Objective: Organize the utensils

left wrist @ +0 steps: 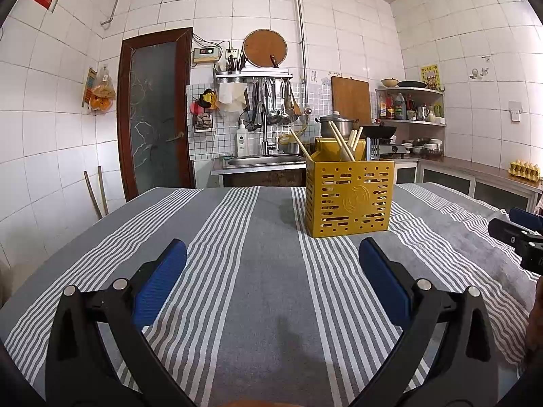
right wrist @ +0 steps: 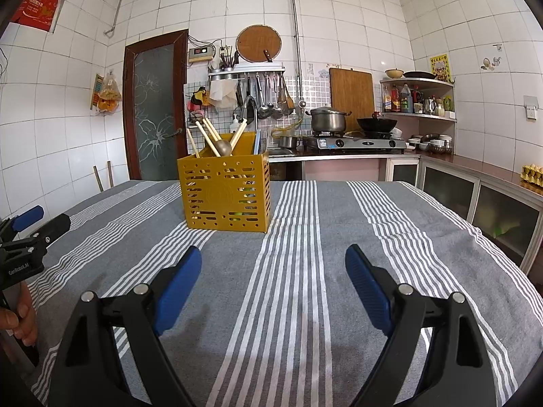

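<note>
A yellow perforated utensil holder (left wrist: 349, 198) stands on the striped tablecloth (left wrist: 258, 271), ahead and right of my left gripper (left wrist: 271, 247). It holds several wooden chopsticks (left wrist: 341, 144) and a fork (left wrist: 373, 149). In the right wrist view the holder (right wrist: 225, 195) is ahead and left of my right gripper (right wrist: 273, 254), with chopsticks (right wrist: 210, 135) and a spoon (right wrist: 223, 147) in it. Both grippers are open and empty, low over the cloth. The right gripper shows at the left view's right edge (left wrist: 519, 234); the left gripper at the right view's left edge (right wrist: 30, 234).
The table's far edge (right wrist: 339, 181) lies just behind the holder. Beyond it are a sink (left wrist: 266, 161), a gas stove (right wrist: 353, 142) with a pot (right wrist: 327, 118) and a wok (right wrist: 376, 123), shelves and a door (right wrist: 154, 108).
</note>
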Tool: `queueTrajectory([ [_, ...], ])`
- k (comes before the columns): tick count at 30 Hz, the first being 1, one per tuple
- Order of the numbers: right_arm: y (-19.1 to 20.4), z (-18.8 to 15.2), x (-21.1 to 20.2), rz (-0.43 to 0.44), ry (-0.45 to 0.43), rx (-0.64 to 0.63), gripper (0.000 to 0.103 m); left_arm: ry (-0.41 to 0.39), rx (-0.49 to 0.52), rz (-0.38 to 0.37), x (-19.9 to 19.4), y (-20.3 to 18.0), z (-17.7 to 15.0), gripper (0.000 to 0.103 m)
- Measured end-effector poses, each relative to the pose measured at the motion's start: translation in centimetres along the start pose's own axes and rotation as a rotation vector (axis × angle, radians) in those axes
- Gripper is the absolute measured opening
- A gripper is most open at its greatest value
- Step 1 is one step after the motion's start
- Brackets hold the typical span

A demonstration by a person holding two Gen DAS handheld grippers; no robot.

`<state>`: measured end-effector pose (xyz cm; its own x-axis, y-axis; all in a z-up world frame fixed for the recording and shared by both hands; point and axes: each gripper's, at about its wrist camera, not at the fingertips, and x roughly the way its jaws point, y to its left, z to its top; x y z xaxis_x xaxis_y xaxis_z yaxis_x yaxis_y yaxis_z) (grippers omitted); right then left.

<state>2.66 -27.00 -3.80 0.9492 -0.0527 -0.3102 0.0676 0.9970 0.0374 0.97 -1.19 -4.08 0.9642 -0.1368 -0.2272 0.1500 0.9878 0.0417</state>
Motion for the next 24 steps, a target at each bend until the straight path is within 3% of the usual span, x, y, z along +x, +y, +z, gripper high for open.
queueTrajectory([
  [24, 0.02, -0.06, 0.05, 0.000, -0.001, -0.001, 0.086, -0.003, -0.006, 0.003, 0.01, 0.42, 0.11, 0.098],
])
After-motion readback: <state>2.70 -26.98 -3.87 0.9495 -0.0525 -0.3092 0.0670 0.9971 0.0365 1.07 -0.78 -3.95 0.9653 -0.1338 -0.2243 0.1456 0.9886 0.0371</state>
